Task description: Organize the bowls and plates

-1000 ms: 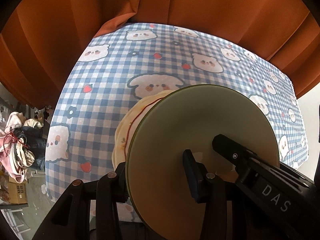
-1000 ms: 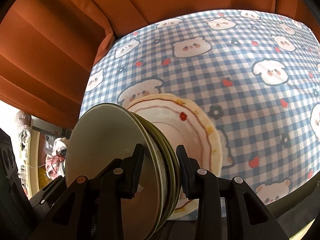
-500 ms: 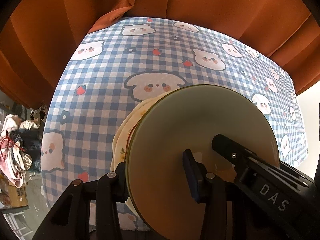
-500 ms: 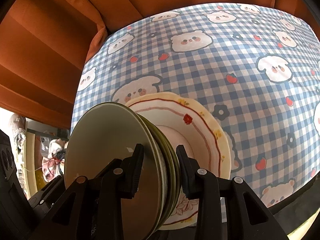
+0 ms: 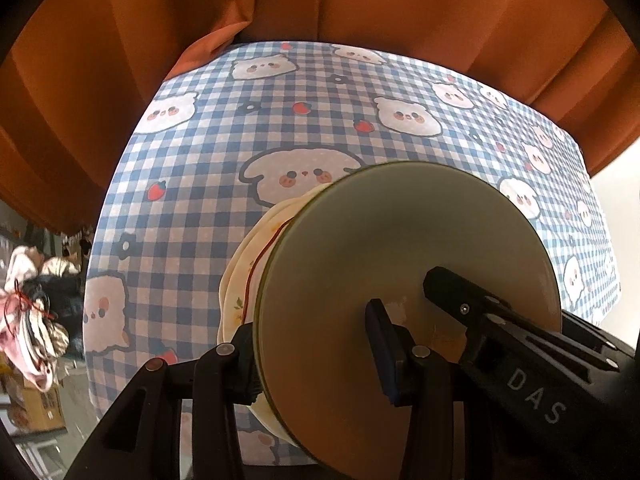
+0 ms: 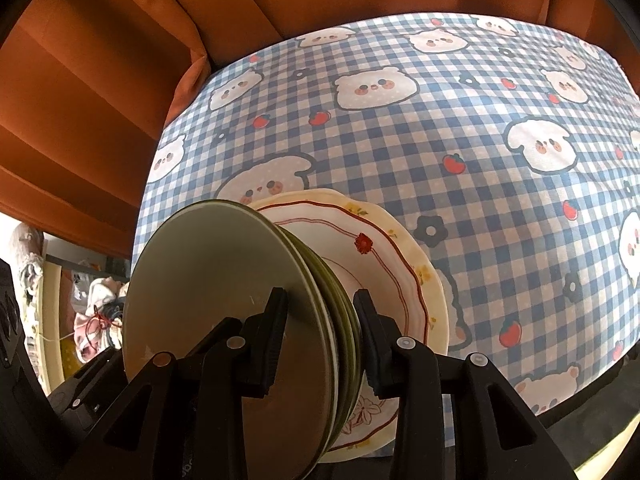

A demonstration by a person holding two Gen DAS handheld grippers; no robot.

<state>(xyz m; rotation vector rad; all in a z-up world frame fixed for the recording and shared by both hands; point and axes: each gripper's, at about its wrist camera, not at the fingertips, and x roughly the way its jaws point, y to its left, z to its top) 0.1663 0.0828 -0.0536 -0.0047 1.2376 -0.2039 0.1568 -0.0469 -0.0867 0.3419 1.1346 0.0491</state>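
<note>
Right gripper (image 6: 320,336) jaws around green plates (image 6: 224,304), beside floral plate (image 6: 404,272).

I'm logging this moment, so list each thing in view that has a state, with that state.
Green plates: stacked, on edge, gripped from both sides, off the table.
Floral plate: back of the same stack, on edge.
Left tool: shut on the stack.
Right tool: shut on the stack.
Checked tablecloth: spread flat, bare beyond the stack.
Orange curtain: hanging behind the table.
</note>
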